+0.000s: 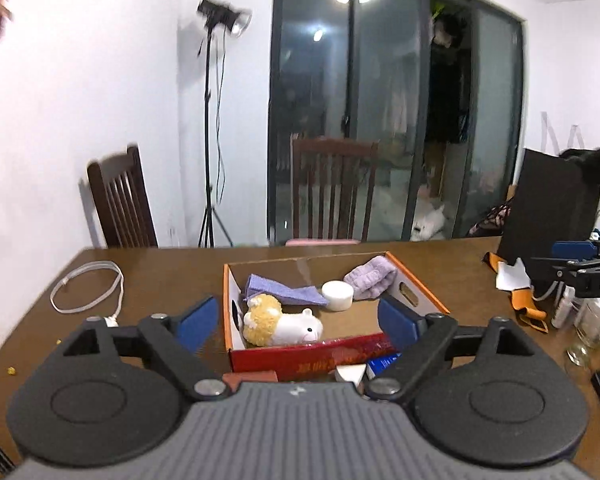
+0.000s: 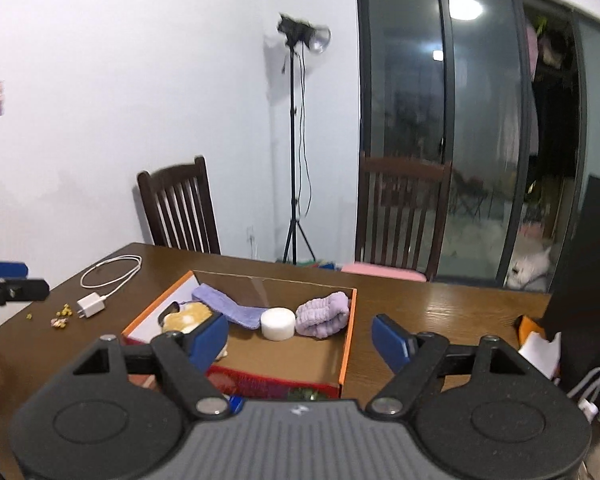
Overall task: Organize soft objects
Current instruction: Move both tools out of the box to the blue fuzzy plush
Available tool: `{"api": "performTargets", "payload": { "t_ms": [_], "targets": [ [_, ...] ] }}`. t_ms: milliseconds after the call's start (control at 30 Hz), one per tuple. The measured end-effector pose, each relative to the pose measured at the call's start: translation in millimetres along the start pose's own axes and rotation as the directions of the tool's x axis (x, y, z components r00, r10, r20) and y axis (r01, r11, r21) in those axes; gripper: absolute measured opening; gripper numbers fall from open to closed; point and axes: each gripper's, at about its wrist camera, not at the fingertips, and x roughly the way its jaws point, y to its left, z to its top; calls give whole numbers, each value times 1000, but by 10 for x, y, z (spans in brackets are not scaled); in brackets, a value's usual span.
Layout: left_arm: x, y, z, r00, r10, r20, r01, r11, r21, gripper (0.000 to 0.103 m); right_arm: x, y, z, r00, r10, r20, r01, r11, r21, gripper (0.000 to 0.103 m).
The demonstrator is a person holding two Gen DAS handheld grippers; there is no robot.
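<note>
Charger point(image 2: 90, 304) | right view only | crumbs point(image 2: 63, 313) beside, perhaps

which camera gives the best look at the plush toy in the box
The left wrist view: the plush toy lies fully visible against the cardboard box's near-left corner. In the right wrist view, the right hand-held gripper's finger hides most of it.
</note>
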Motion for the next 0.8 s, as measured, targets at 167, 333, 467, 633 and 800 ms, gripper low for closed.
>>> {"api": "performTargets", "payload": {
  "t_ms": [167,333,467,633,800],
  "targets": [
    [-442,-17,-531,994,64,94,-71,994,77,95,-555,206,-489,996,10,86,-6,999,-53,86],
    [-671,25,-1177,986,144,83,-150,986,70,95,-916,453,-1030,993,42,114,-33,997,-73,88],
    [-852,126,-1658,990,137,35,-136,990,-40,96,-1038,660,-1461,991,87,102,-83,996,-43,89],
    [-939,298,-1890,982,189,15,-188,981,-55,97,-989,750,-1827,985,156,70,-159,986,39,93],
    [-710,574,-1874,983,185,-13,-185,973,-140,97,-686,918,-1760,988,148,34,-150,988,38,92]
  ]
}}
